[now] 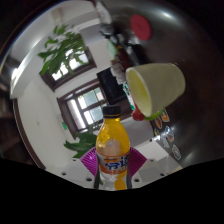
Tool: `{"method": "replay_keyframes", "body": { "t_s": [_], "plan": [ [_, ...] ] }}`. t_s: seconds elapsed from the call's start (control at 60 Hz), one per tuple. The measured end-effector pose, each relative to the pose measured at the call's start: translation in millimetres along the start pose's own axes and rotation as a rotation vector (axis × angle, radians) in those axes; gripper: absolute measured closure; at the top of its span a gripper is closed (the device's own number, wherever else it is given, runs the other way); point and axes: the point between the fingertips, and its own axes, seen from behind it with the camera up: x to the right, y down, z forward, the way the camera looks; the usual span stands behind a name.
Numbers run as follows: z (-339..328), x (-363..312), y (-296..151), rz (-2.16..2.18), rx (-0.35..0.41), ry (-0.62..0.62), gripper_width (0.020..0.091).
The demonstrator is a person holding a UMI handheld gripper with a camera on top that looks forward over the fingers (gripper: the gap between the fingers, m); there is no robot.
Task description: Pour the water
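Note:
An orange drink bottle (113,148) with a black cap and a blue-and-white label stands upright between my fingers. My gripper (113,160) is shut on the bottle, with the purple pads (90,161) pressing its label from both sides. The view is strongly tilted. A pale yellow-green cup (155,86) sits just beyond the bottle's cap and to its right, its opening turned toward the bottle. The bottle hides whatever lies straight ahead of the fingers.
A dark-framed window (85,103) and a second window (68,60) show behind, with green leafy plants (62,47) around them. A red object (141,28) sits far off above the cup. A white surface (153,150) with a green patch lies right of the bottle.

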Motion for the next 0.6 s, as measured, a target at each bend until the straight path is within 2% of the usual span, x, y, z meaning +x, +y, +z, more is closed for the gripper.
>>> {"method": "replay_keyframes", "body": {
  "t_s": [0.183, 0.367, 0.5, 0.6],
  "plan": [
    [10.1, 11.9, -13.0, 0.192, 0.031, -0.026, 0.0741],
    [12.8, 18.8, -11.6, 0.207, 0.018, -0.002, 0.0736],
    [12.9, 22.3, -6.4, 0.114, 0.006, 0.03, 0.0737],
    [3.5, 16.8, 4.3, -0.146, -0.026, 0.082, 0.0736]
  ]
}}
